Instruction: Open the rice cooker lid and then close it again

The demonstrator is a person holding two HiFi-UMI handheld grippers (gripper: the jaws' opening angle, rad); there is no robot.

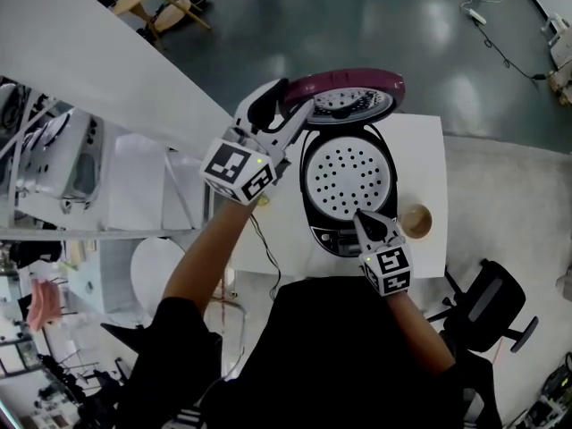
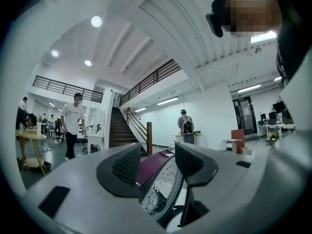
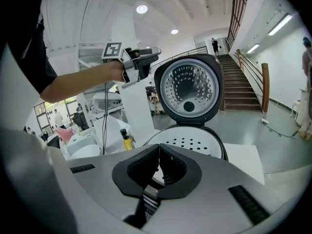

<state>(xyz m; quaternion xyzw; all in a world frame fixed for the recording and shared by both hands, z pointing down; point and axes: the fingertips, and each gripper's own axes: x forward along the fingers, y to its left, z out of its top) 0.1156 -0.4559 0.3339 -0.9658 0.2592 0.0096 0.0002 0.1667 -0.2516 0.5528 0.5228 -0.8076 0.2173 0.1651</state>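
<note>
Nearby, a cup [image 1: 415,221] stands beside the rice cooker [image 1: 309,206], lid [image 1: 353,83] raised.

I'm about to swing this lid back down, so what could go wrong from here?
1. The left gripper grips the lid only at its rim, off to one side; it may slip and the lid could slam.
2. The right gripper, shut, sits over the rice cooker's front edge, likely in the lid's path.
3. The cup stands right beside that gripper; pulling away could tip it.

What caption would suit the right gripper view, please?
Shut right claw before the open rice cooker; left claw holds its raised lid.
</note>
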